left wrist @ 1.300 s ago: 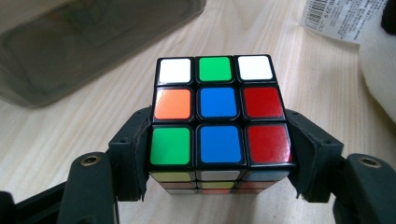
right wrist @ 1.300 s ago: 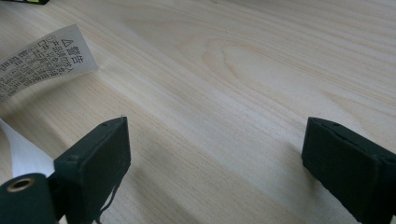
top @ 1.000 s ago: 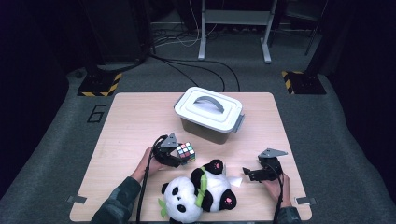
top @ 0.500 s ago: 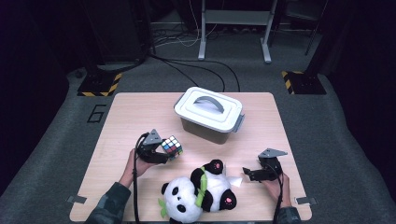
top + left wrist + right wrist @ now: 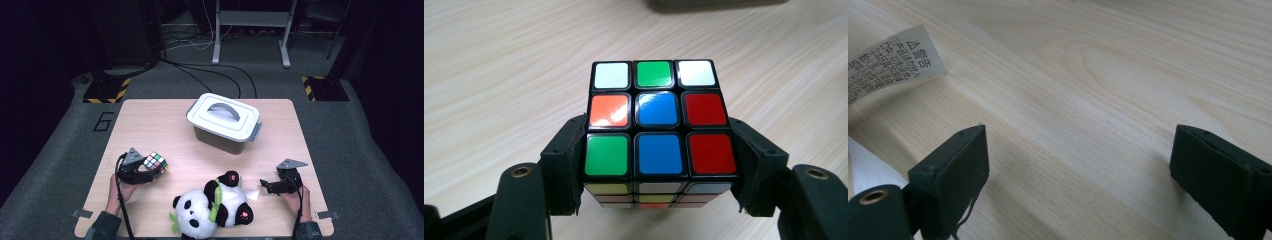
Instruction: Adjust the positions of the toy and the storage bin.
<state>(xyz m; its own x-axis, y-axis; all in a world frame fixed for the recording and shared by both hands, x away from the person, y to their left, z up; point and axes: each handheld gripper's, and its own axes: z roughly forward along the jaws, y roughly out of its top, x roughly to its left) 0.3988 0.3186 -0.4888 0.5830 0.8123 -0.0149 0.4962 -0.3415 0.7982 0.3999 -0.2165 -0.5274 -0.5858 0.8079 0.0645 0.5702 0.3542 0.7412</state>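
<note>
high view / cube [image 5: 155,162]: at the left side of the bench [image 5: 165,120], clamped in the left gripper [image 5: 148,173]. No long axis, all sides equal. It sits turned on the diagonal, one corner toward the box.
high view / left gripper: at the left front of the bench, its tip aimed right and away from the person, hand [image 5: 122,186] behind it.
high view / right gripper [image 5: 264,185]: right front of the bench, aimed left at the panda, close to its white tag [image 5: 252,194] but not touching.
high view / panda [image 5: 212,207]: soft toy lying at the front middle, between the two grippers, well apart from the cube.
high view / box [image 5: 224,122]: lidded, grey handle on top, middle of the bench, beyond the cube and to its right.
left gripper view / cube [image 5: 658,127]: fingers [image 5: 566,167] clenched on its two opposite side faces, pads flat on them. Top face toward the camera: white, green, white; orange, blue, red; green, blue, red.
right gripper view / right gripper [image 5: 1078,175]: fingers [image 5: 955,172] released, spread wide, bare wood between them.
right gripper view / tag [image 5: 890,62]: printed, upper left, clear of the fingers.
</note>
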